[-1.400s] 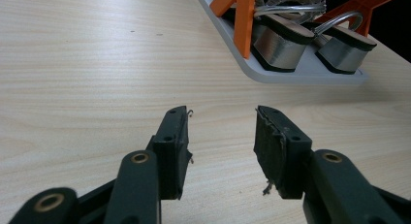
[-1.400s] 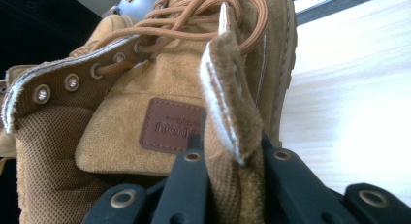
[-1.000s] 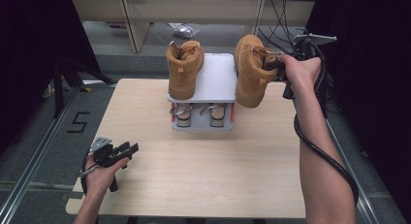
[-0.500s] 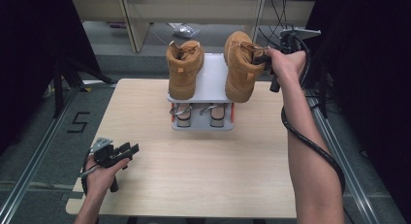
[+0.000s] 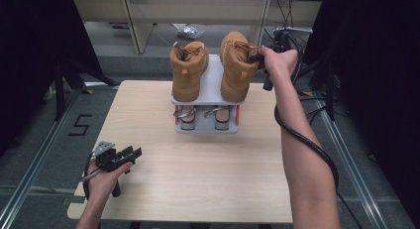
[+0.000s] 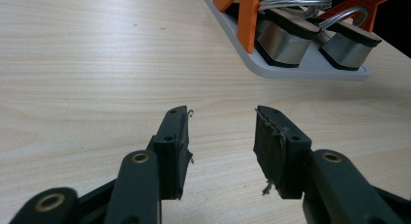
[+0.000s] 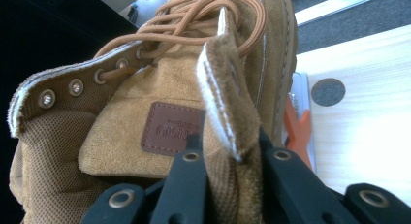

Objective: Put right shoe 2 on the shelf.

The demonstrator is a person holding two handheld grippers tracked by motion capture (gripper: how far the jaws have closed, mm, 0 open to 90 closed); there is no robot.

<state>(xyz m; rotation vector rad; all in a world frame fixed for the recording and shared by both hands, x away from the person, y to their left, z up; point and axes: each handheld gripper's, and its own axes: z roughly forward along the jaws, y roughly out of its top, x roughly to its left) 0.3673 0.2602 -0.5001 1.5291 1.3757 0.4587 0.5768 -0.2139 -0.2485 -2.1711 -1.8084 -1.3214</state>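
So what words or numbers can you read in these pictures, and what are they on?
"5": a dark mark on the floor left of the table.
Brown patch inside the boot held by the right tool: stamped letters seen upside down, too blurred to read for sure.
Nothing else has writing.

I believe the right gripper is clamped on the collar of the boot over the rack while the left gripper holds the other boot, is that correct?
Not quite. The left gripper holds nothing: the left gripper view shows its jaws open over the bare table. The other boot stands on the rack by itself. The rest is right: the right gripper is clamped on the collar of the boot over the rack.
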